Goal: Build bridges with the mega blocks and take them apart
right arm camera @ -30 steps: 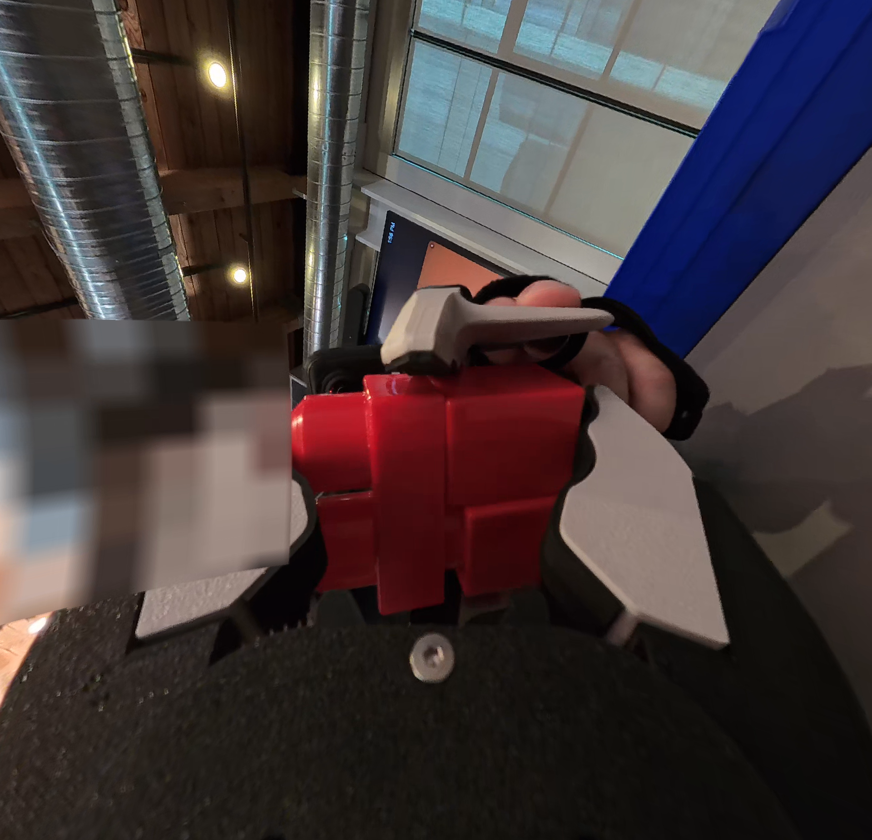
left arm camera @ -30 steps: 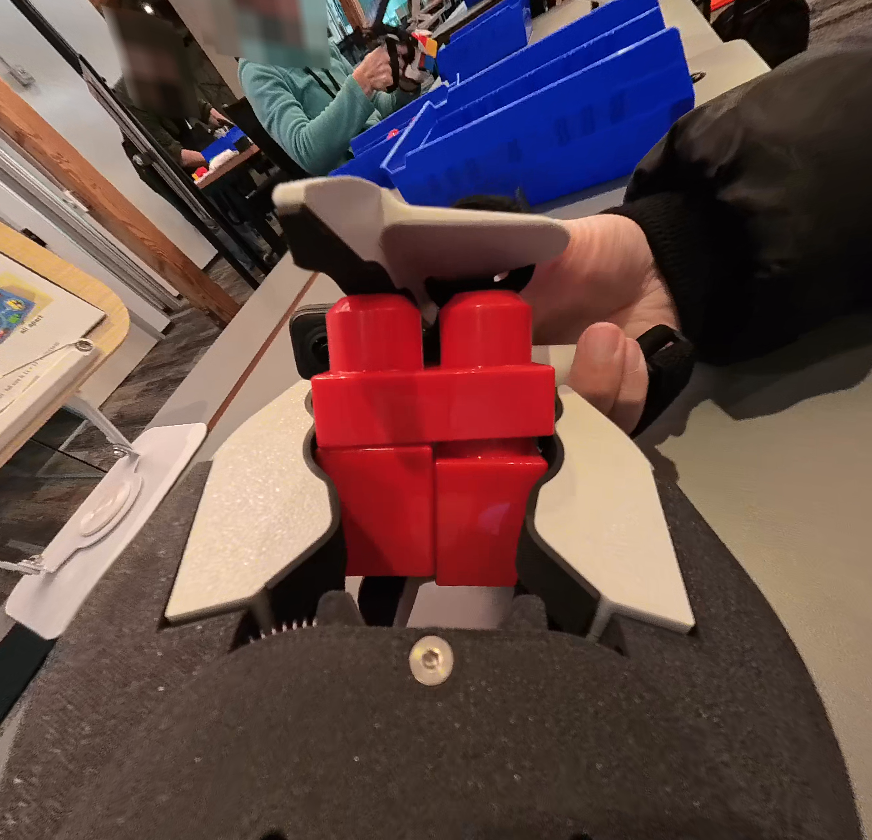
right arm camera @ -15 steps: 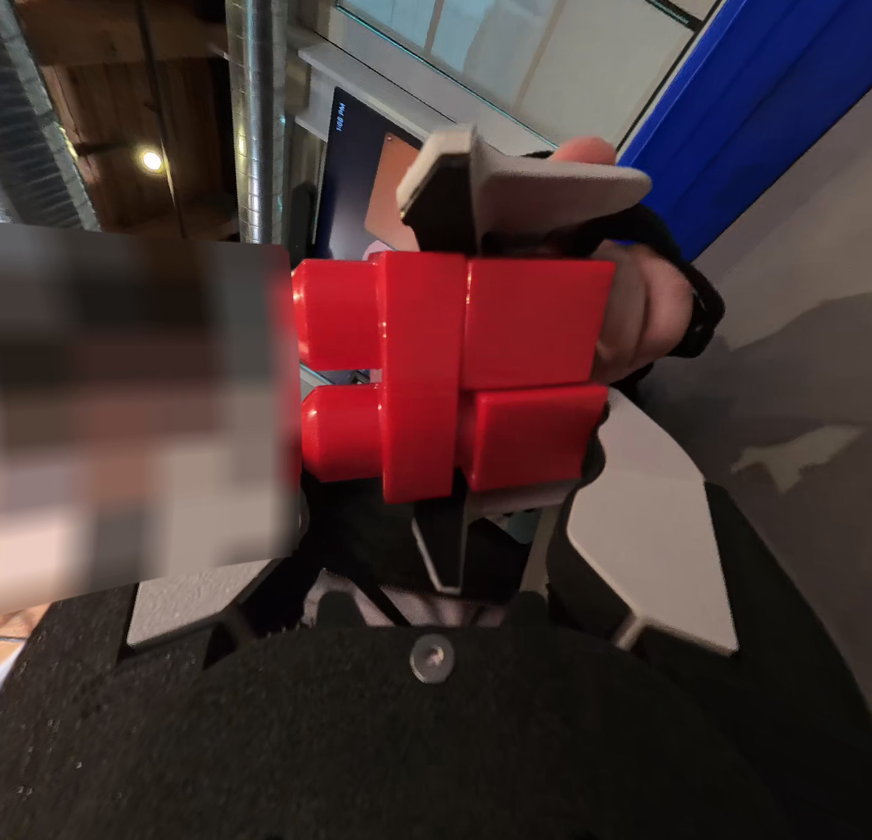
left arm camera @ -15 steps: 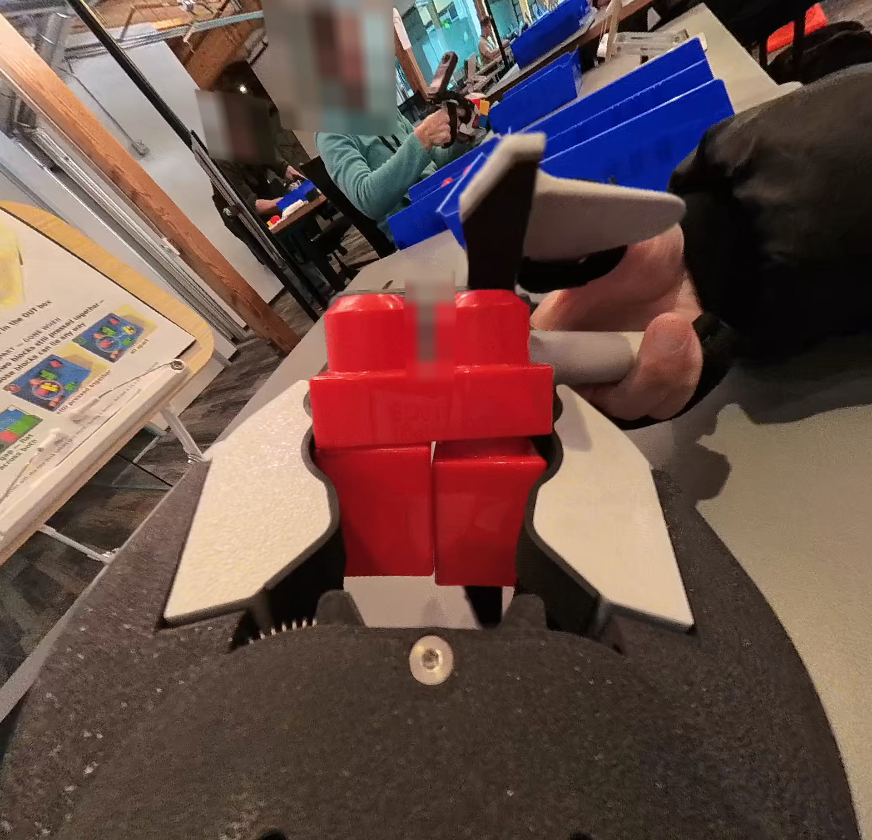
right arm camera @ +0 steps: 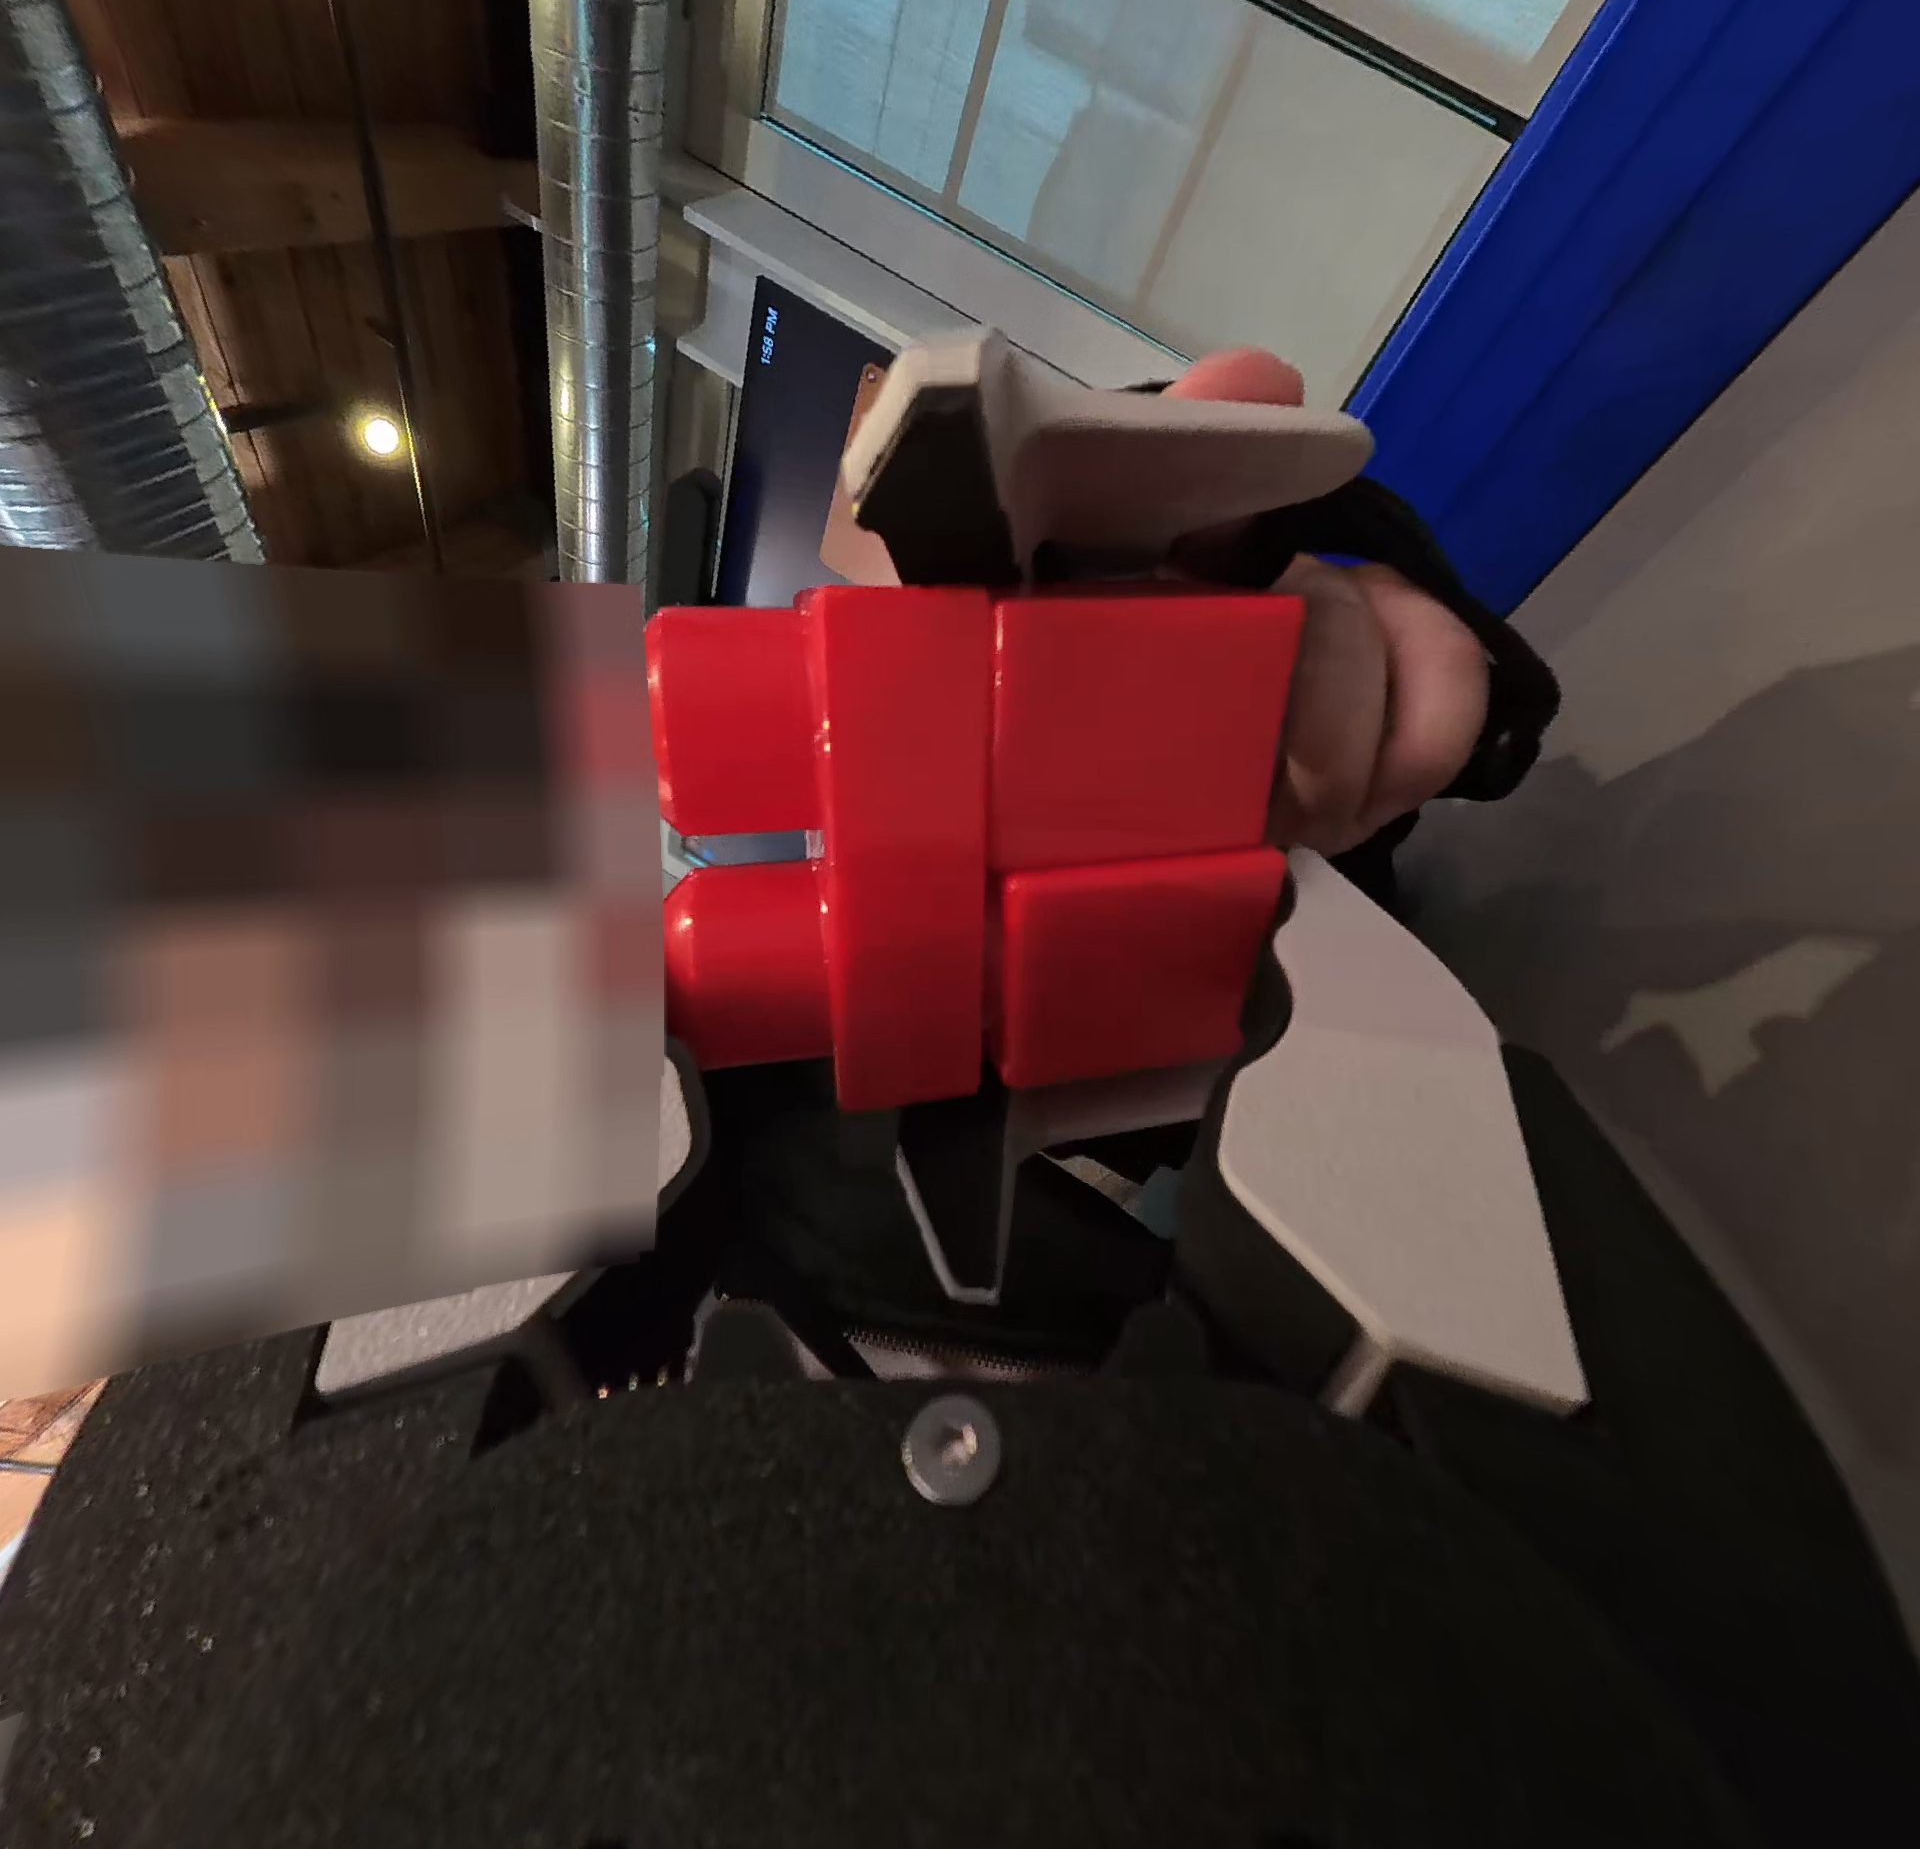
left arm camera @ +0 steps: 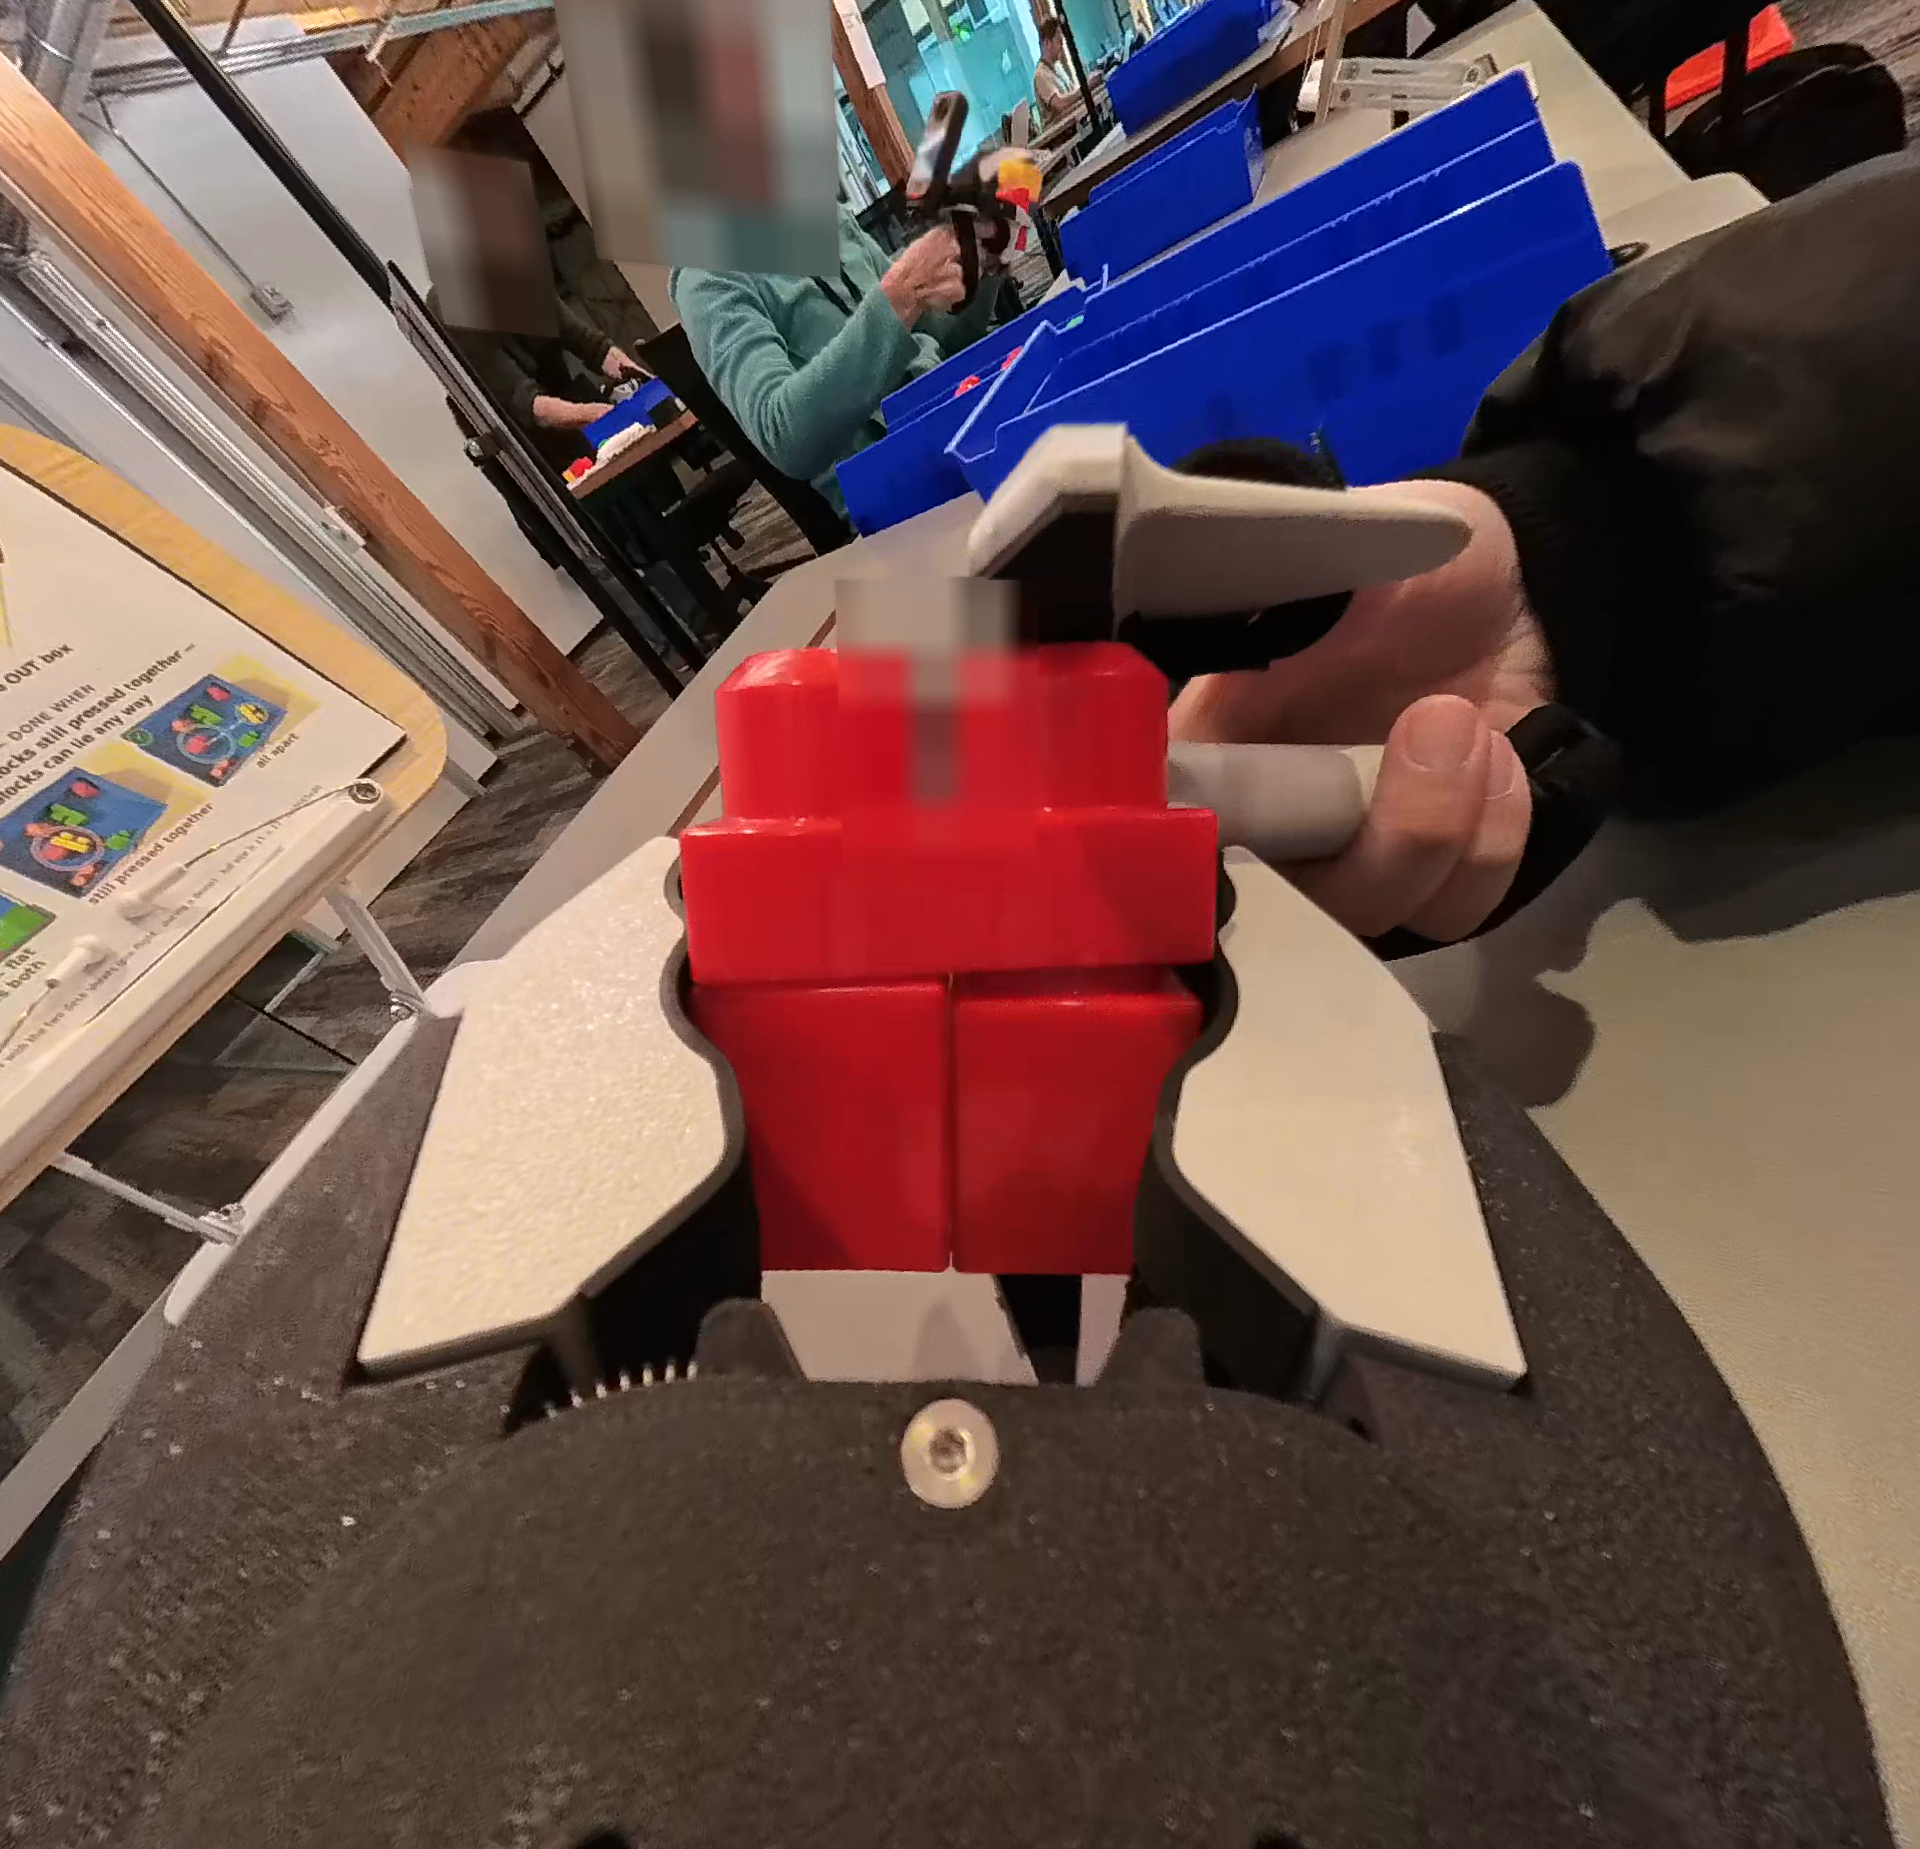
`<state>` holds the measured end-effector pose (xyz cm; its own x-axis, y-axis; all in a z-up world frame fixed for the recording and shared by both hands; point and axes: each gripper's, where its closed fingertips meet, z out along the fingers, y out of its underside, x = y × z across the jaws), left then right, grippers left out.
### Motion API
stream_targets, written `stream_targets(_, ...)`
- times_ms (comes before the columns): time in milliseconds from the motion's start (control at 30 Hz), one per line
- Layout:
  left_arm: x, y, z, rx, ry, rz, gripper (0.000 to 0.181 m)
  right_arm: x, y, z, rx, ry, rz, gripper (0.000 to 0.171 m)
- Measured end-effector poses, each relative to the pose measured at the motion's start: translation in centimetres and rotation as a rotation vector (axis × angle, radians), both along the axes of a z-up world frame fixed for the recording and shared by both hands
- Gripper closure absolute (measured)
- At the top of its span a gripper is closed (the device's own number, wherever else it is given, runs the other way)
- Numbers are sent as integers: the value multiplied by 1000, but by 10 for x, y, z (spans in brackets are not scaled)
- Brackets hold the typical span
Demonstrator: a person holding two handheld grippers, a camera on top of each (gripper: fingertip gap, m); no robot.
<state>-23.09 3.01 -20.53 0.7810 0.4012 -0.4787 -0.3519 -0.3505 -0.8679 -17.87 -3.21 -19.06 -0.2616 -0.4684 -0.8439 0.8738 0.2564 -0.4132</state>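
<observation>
1. Left wrist view: your left gripper [left arm camera: 951,968] is clamped tight on the red mega blocks [left arm camera: 948,978], two small ones under a wider two-stud block. Your right gripper [left arm camera: 1174,646] is just behind the blocks, with your hand [left arm camera: 1423,771] on it; you cannot tell if it is squeezing. Blue bins [left arm camera: 1299,272] sit on the grey table [left arm camera: 1714,1124]. A picture sign [left arm camera: 135,791] with writing stands at the left.

2. Right wrist view: your right gripper [right arm camera: 977,978] stands wide apart around the sideways blocks [right arm camera: 971,843]. The left gripper's fingers [right arm camera: 1091,449] pinch them. A dark screen [right arm camera: 779,449] with small writing is behind.
</observation>
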Motion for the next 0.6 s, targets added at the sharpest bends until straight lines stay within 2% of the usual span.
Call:
stream_targets(400, -2, -2, 2, 2, 26, 18, 90, -2, -2, 1, -14, 32, -42, 68)
stream_targets(600, -5, -3, 5, 11, 41, 56, 90, -9, 0, 6, -55, -62, -37, 68)
